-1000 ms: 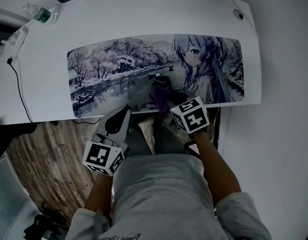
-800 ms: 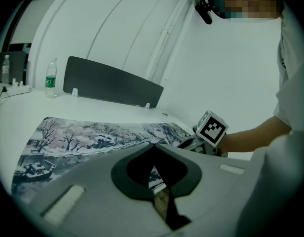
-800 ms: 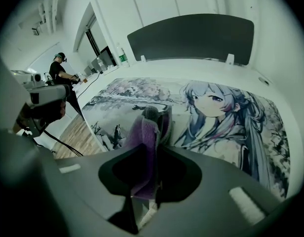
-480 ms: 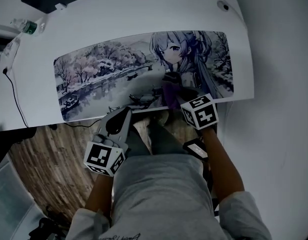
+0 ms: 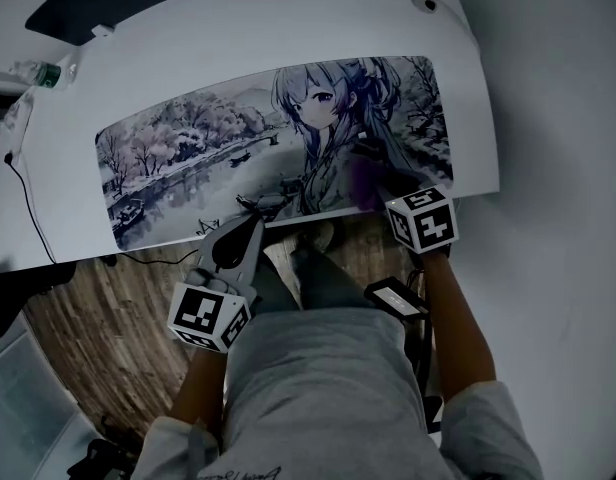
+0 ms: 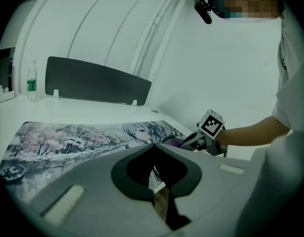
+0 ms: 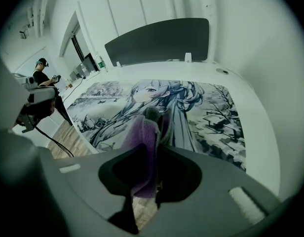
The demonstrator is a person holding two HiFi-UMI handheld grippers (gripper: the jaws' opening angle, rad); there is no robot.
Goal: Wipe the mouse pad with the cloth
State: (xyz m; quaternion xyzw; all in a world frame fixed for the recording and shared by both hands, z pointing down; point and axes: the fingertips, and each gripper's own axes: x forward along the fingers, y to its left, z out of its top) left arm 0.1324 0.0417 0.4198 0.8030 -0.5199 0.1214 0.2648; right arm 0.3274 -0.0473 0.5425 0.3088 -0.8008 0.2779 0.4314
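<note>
Right tool (image 7: 156, 149): clamped on purple cloth (image 7: 141, 135), lower right of mouse pad (image 5: 208, 148).
Left tool (image 6: 153, 148): jaws together, empty, lower centre, at surface (image 5: 470, 118) near edge.

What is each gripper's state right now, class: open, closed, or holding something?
Left gripper: closed, holding nothing.
Right gripper: closed on the purple cloth.

A white desk (image 5: 238, 28) stands on a wood-plank floor (image 5: 98, 318), a dark divider panel (image 6: 97, 85) upright along its far edge. A water bottle (image 6: 32, 83) stands near the panel's left end, and a black cable (image 5: 26, 208) trails off the desk.
</note>
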